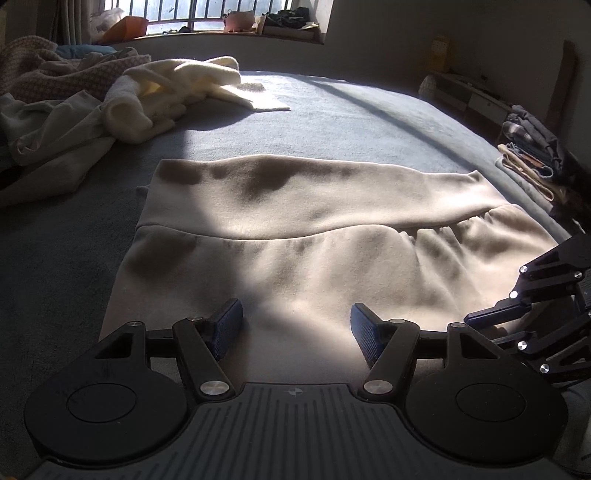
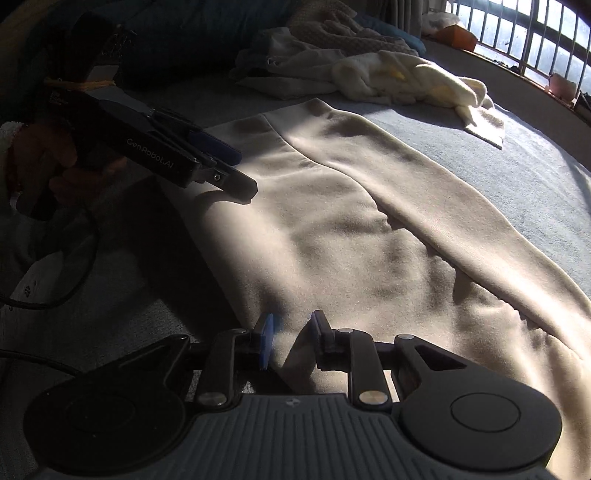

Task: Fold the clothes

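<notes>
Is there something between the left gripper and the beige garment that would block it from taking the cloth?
Nothing visible. The left gripper is open just above the beige garment, with only bare cloth between its fingers. The right gripper pinches its near edge alongside.

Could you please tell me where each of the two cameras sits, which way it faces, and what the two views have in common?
Left wrist: sits behind the open left gripper, low over the cream garment, facing across the bed toward the barred window; the right gripper shows at the right edge.
Right wrist: sits behind the right gripper, looking along the garment; the left gripper and the hand holding it show at left.
Shared: the garment, the pile of clothes, the window.
</notes>
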`<state>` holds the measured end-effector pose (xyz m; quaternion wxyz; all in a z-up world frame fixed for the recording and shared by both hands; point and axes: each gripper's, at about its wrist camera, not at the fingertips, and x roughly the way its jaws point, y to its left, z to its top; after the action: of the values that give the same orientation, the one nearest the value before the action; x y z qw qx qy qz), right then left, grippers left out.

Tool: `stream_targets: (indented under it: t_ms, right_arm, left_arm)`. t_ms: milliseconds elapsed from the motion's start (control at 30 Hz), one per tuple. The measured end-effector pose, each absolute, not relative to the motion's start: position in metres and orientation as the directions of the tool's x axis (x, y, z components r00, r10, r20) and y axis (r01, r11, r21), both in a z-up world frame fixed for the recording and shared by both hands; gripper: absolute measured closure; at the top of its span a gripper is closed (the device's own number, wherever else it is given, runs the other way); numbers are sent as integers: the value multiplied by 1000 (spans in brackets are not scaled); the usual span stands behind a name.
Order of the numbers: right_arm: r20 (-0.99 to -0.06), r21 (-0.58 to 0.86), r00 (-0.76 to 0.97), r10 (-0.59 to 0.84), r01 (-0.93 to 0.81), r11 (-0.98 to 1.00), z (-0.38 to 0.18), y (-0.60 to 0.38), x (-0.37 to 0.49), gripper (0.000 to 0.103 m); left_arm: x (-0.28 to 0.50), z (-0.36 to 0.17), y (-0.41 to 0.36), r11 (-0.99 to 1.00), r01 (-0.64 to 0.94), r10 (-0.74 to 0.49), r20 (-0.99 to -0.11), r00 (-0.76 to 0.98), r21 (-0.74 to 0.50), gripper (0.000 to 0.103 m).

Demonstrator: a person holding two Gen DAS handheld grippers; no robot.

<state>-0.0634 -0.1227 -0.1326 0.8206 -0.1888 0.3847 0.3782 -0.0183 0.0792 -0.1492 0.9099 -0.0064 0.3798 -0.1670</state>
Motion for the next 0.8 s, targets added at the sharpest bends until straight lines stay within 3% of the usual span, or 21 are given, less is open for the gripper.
stream_targets:
  t_ms: [100, 267, 467, 633, 800]
  right_arm:
    - [-799, -40, 396, 452, -786, 617, -125, -115, -57, 81]
    - [-759, -46, 461, 461, -743, 667, -96, -121, -29, 82]
    - [-829, -89, 438, 348, -717, 691, -130, -116, -2, 83]
    - [-788, -102, 515, 338, -650, 753, -103, -118, 31, 83]
    - [-794, -183, 550, 258, -621, 762, -134, -117, 60, 82]
  left_arm:
    - [-19, -146, 79, 946, 304, -298, -686, 664, -116, 38]
    - [-19, -132, 77, 937, 330, -327, -636, 699, -119, 38]
    - [-13, -145, 49, 921, 379, -327, -697, 638, -86, 38]
    - [-9, -148, 40, 935, 348, -283, -732, 620, -68, 37]
    - [-7, -147, 32, 940, 339, -248, -758, 603, -39, 37]
